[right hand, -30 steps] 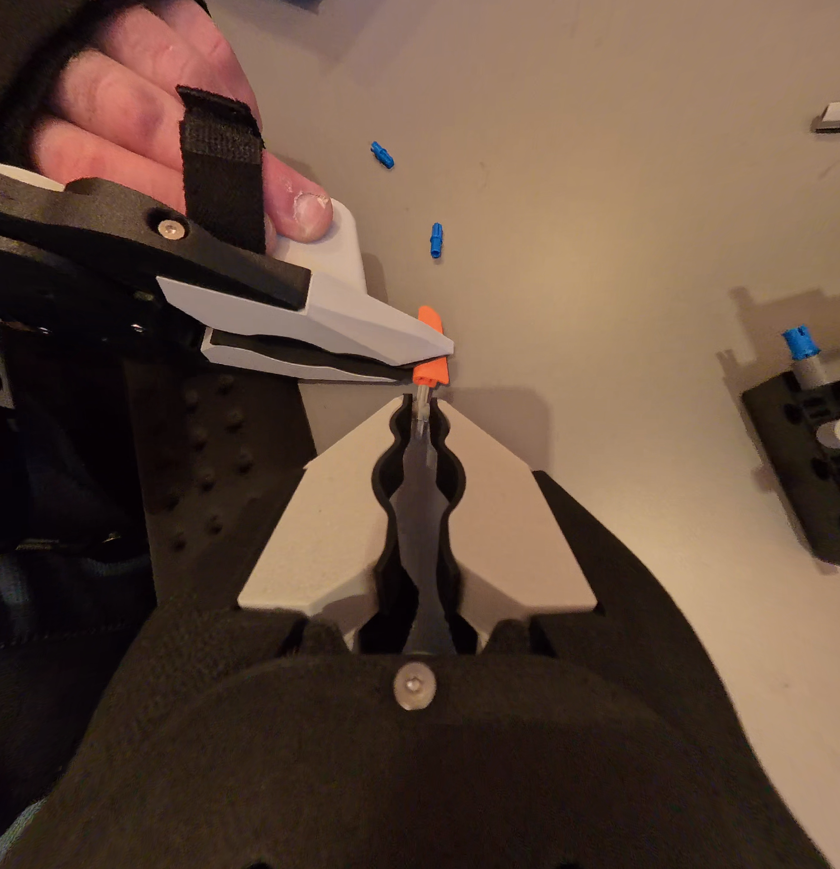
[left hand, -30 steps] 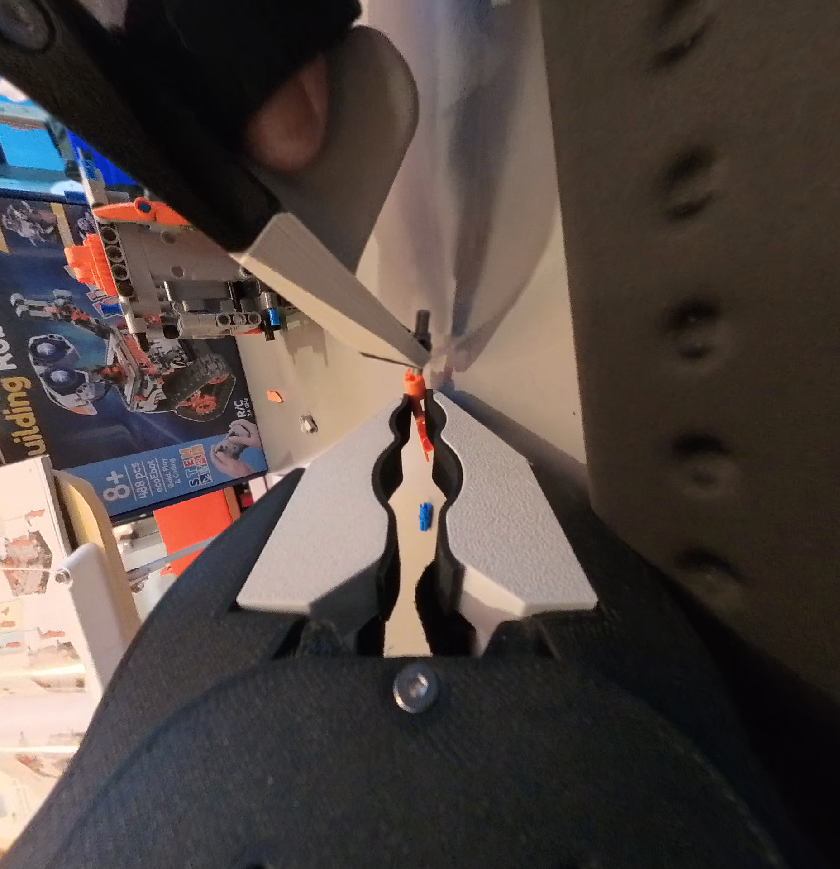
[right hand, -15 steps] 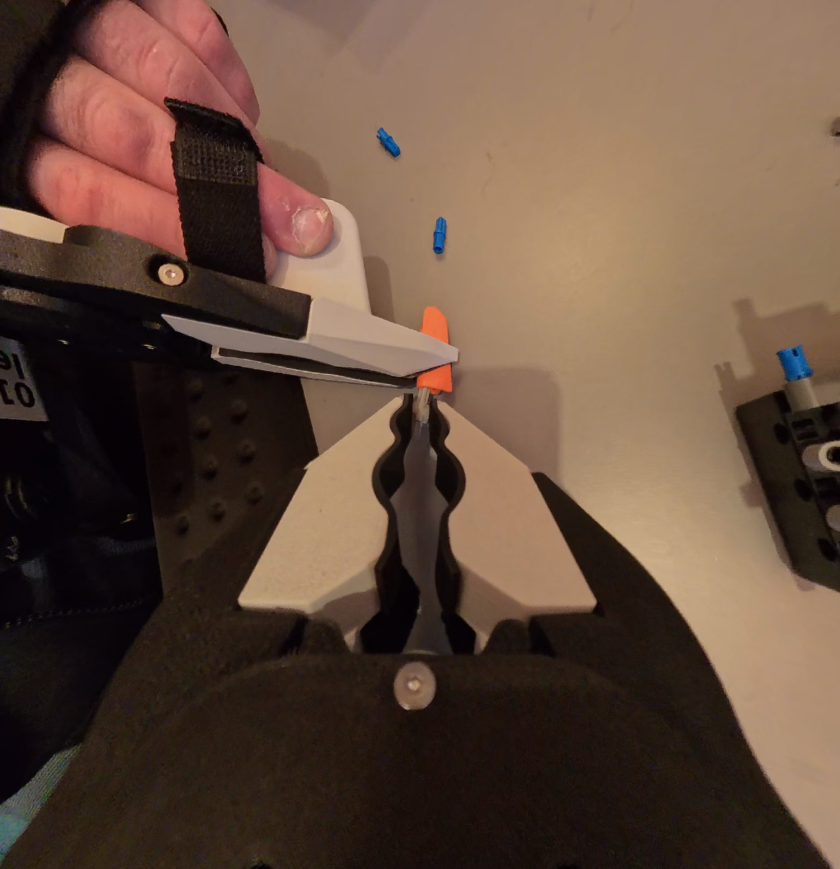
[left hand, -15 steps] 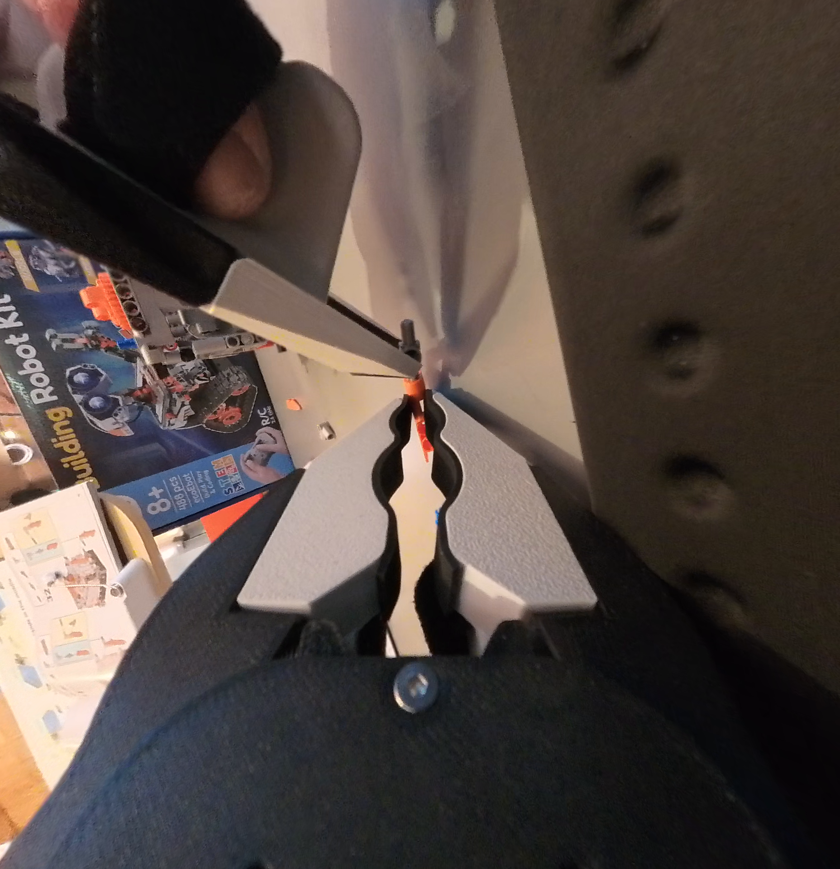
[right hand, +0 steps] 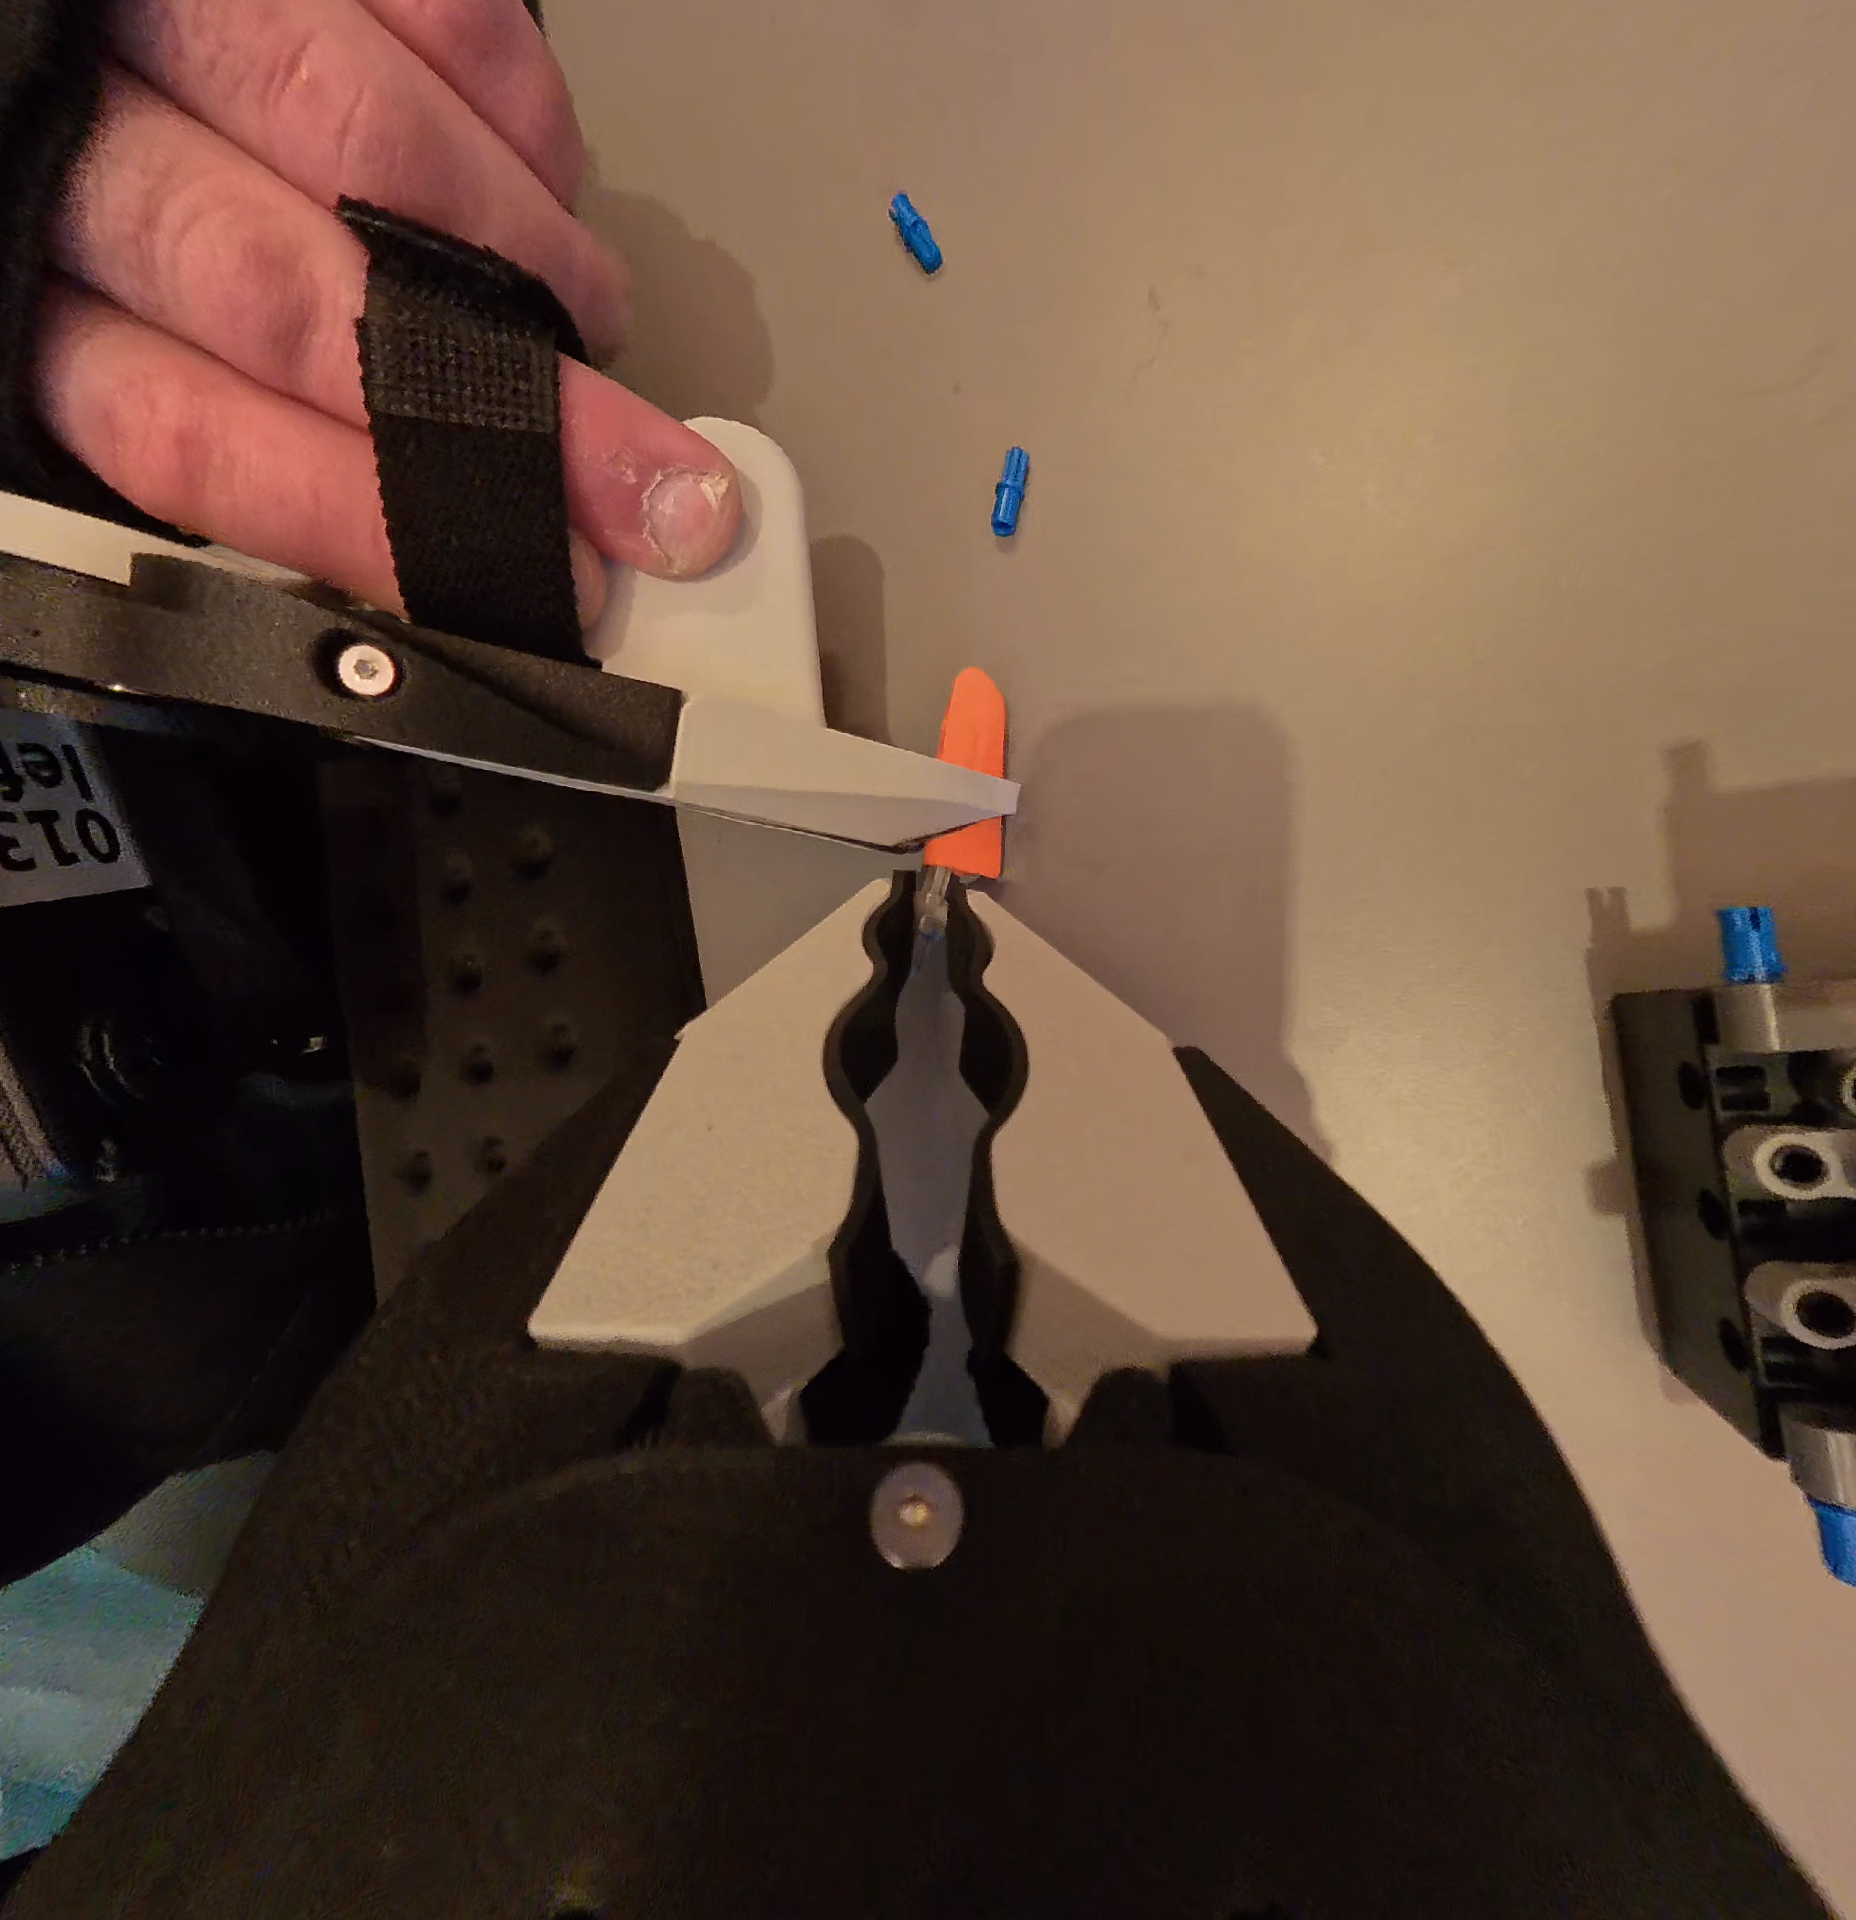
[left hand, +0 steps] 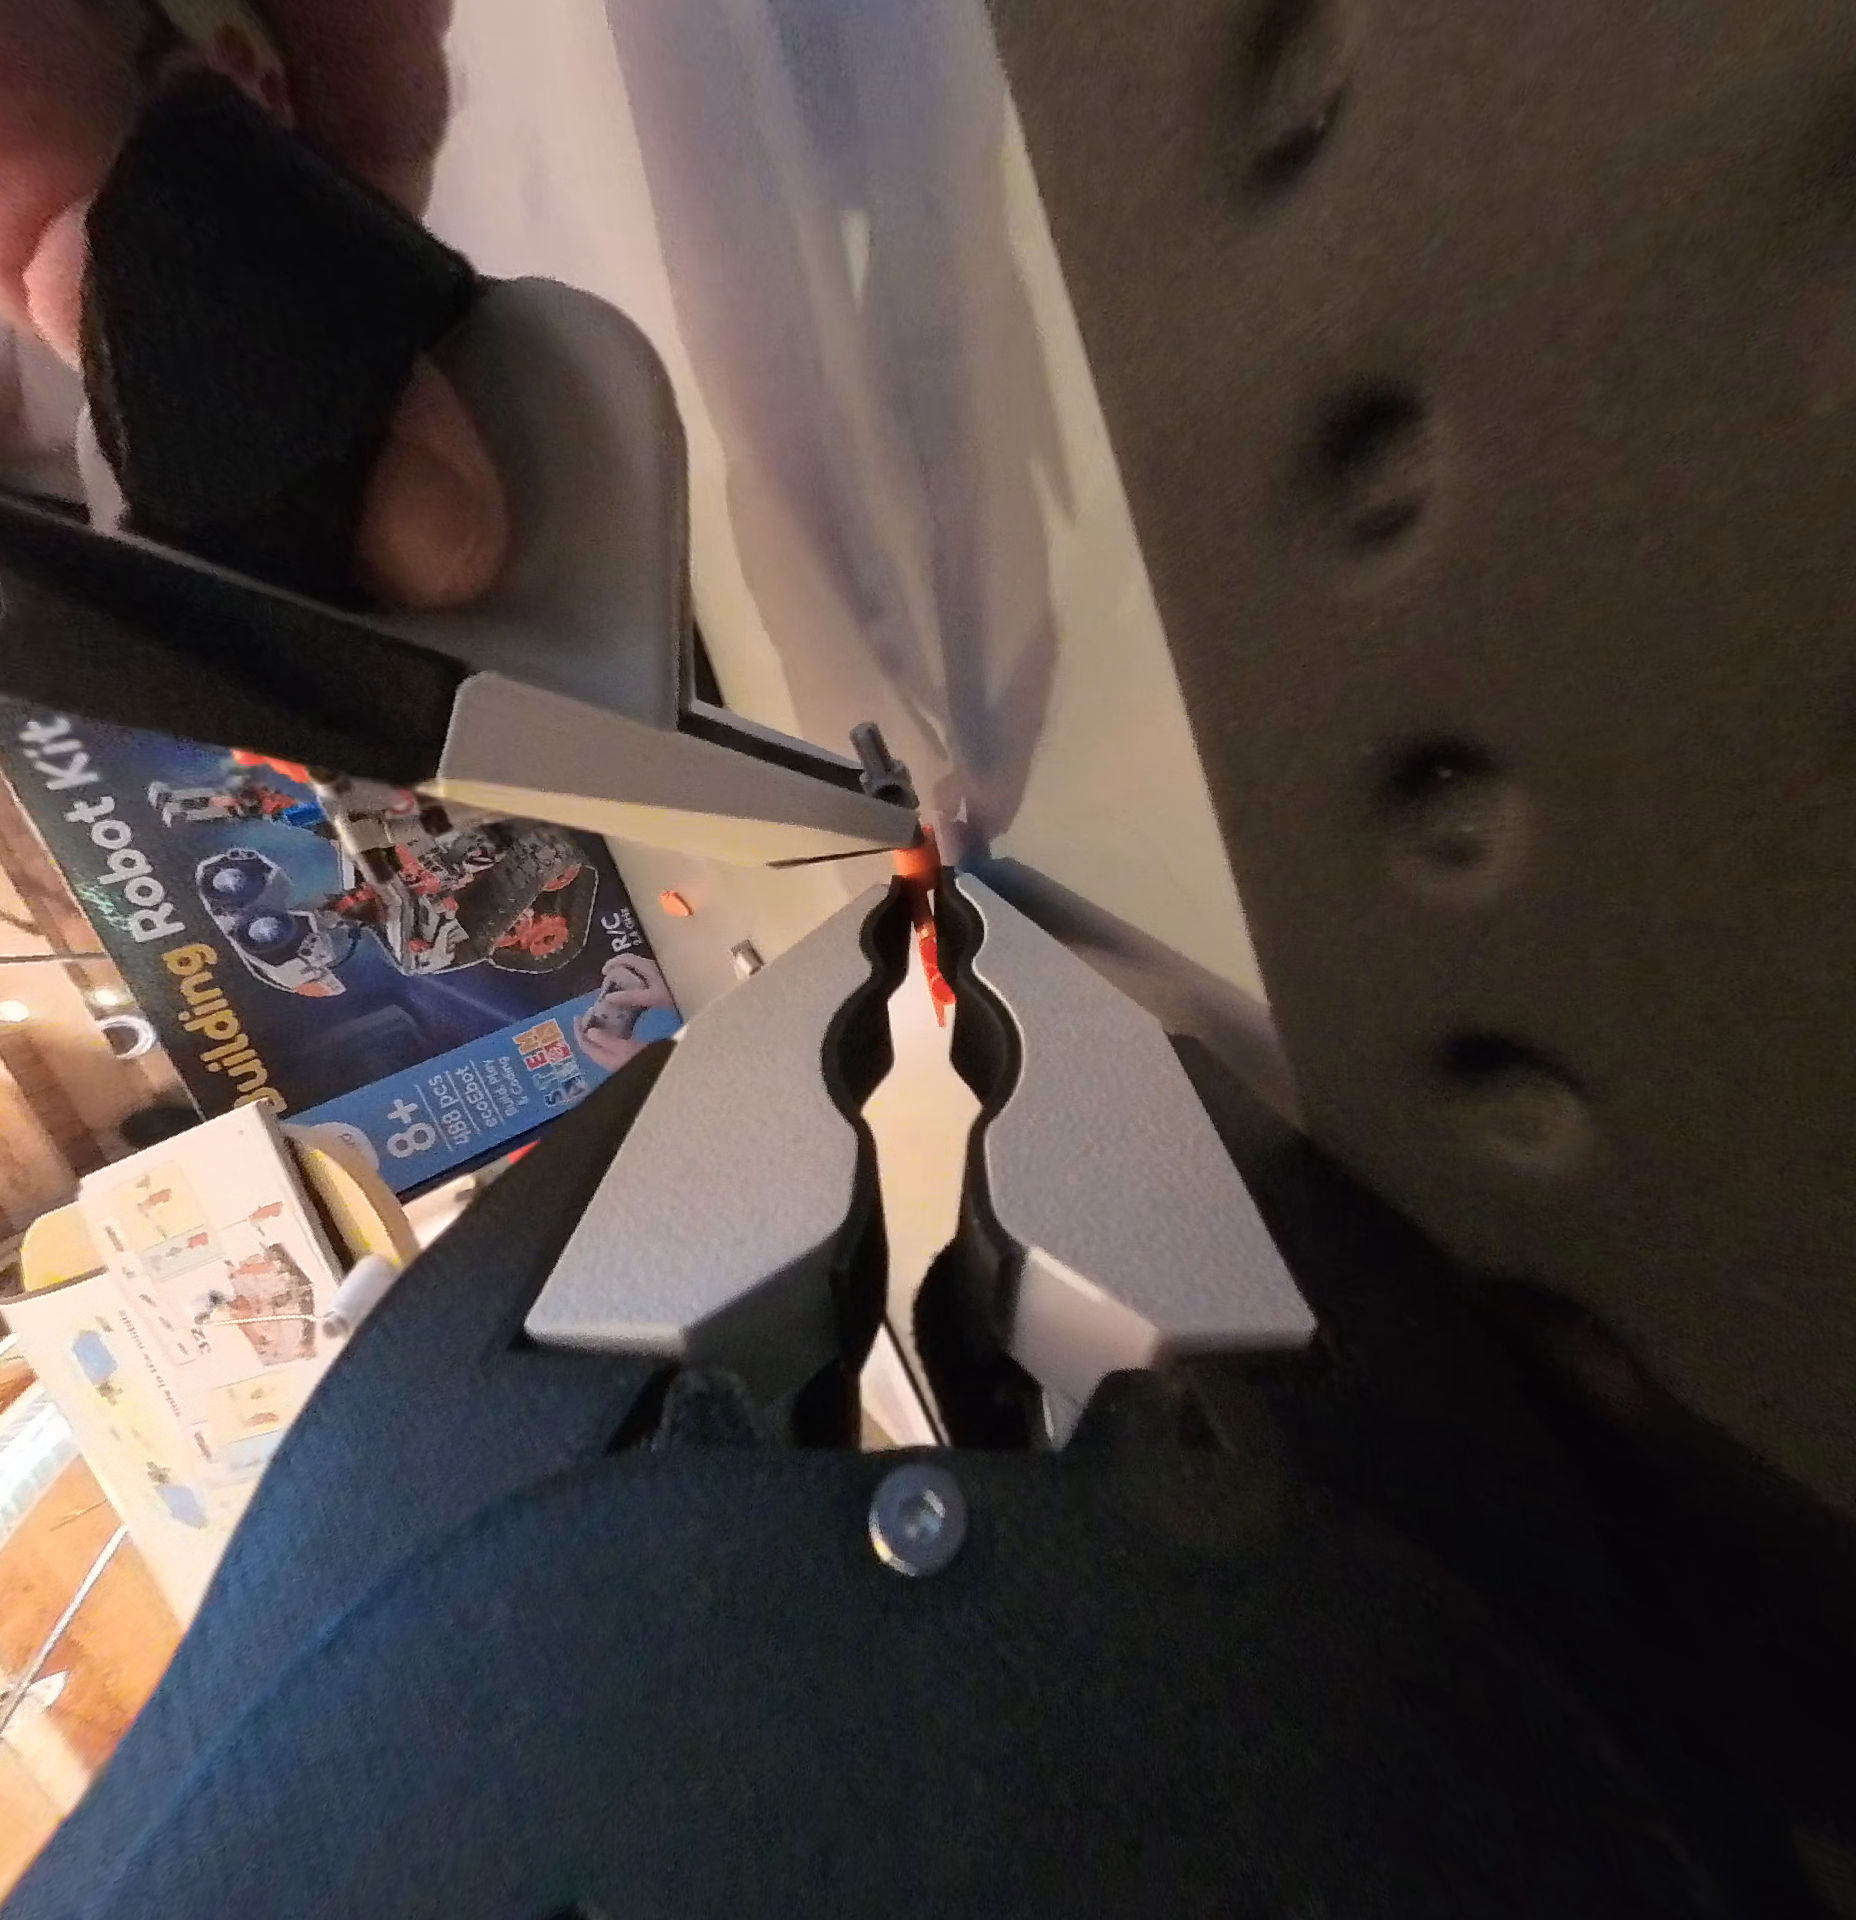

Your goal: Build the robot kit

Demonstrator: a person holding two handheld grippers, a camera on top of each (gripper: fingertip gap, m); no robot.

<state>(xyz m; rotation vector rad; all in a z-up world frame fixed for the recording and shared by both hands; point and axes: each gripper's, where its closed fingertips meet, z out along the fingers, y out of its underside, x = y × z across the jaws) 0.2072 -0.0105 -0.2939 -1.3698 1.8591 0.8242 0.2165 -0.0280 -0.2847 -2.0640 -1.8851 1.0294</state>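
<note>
Tabletop point(right hand: 1423, 416) below; orange piece point(right hand: 971, 769) seemingly pinched between both tongs.

Black block assembly point(right hand: 1776, 1195) cut off by right edge, orange piece point(right hand: 968, 769) partly hidden behind left gripper point(right hand: 991, 805) tip, small grey pin point(right hand: 932, 902) below orange piece too small to id, clear bag point(left hand: 882, 416) blurred, kit box point(left hand: 311, 966) cut off at left edge, partly behind right gripper point(left hand: 898, 821).

Small orange plastic piece point(right hand: 968, 769) with rounded tip, pinched at the left gripper point(right hand: 991, 816) tips, a grey pin point(right hand: 932, 904) joined to its lower end and nipped in the right gripper point(right hand: 929, 894) tips, both grippers meeting at right angles.
</note>
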